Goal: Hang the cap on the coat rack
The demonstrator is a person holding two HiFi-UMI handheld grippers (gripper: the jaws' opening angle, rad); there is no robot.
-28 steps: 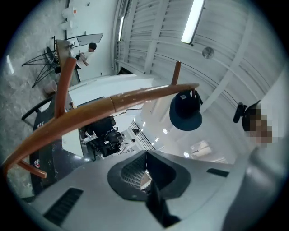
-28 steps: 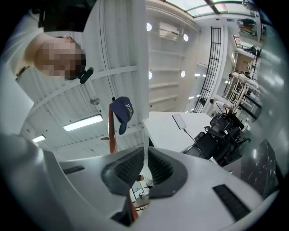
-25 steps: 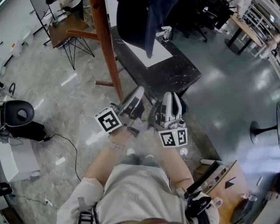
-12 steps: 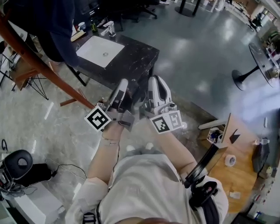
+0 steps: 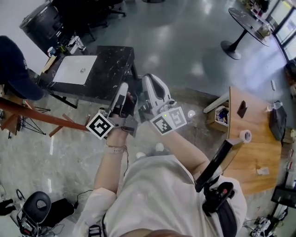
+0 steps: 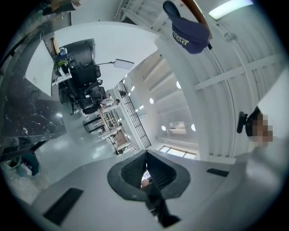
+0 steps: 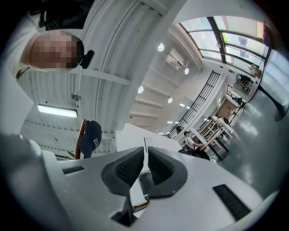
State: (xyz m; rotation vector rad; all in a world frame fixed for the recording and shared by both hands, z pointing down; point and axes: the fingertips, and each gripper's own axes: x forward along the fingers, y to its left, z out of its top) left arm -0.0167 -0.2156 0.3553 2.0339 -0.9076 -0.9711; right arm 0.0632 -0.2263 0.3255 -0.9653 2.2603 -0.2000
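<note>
A dark navy cap (image 5: 16, 69) hangs on the slanted wooden coat rack (image 5: 41, 119) at the far left of the head view. Both grippers are held close together in front of the person's body, well away from the cap. My left gripper (image 5: 121, 95) and right gripper (image 5: 150, 88) hold nothing. The left gripper view shows the cap (image 6: 189, 31) on the rack's pole (image 6: 195, 10) high above the left gripper (image 6: 145, 153), whose jaws are shut. The right gripper view has the cap (image 7: 91, 137) on the pole (image 7: 80, 140) to the left of the right gripper (image 7: 145, 151), whose pads are nearly touching.
A black marble table (image 5: 108, 69) with a white sheet (image 5: 74, 69) stands just beyond the grippers. A wooden desk (image 5: 252, 152) with a tape roll (image 5: 244, 135) is at the right. An office chair (image 5: 39, 208) sits lower left, a round table (image 5: 249, 23) upper right.
The head view has swung to the right, so the cap and rack slid from top centre to the far left. Both grippers stay together, shut and empty.
</note>
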